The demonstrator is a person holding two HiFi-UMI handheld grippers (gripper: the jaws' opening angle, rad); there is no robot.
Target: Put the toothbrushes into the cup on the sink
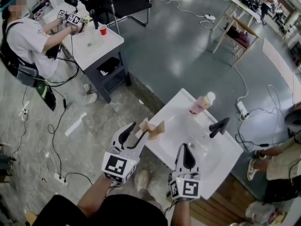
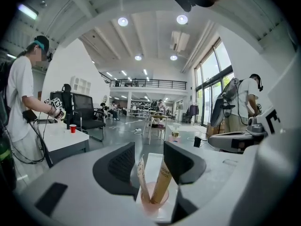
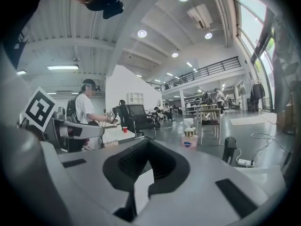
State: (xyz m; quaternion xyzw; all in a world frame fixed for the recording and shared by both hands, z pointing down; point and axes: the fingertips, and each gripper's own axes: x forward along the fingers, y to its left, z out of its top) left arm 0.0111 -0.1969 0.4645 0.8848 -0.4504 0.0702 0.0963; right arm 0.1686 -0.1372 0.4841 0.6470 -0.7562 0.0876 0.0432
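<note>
In the head view we see the white sink (image 1: 221,166) across the lower middle and right of the frame, with a black faucet (image 1: 219,126) at its far side and a pump soap bottle (image 1: 202,103) just above that. At the sink's left corner stands the cup (image 1: 151,135). Two toothbrushes (image 1: 158,128) in paper wrappers stand in it, leaning apart.

The left gripper (image 1: 136,132) reaches in from the lower left and ends just beside that cup. In its own view the left gripper (image 2: 149,149) is released, with its jaws well apart. Low in the gap between them we see the pink cup (image 2: 153,205) and the wrapped toothbrushes (image 2: 162,182). The pads press on neither, as far as we can tell.

The right gripper (image 1: 183,147) hangs over the near edge of the sink, lower middle of the frame. In the right gripper view the right gripper (image 3: 148,164) is clenched — jaws together with nothing in them. Past them the soap bottle (image 3: 189,138) and faucet (image 3: 229,147) stand right of centre.

Upper left of the head view, another person (image 1: 28,41) works at a white table (image 1: 101,48) that bears a red cup (image 1: 102,29).
</note>
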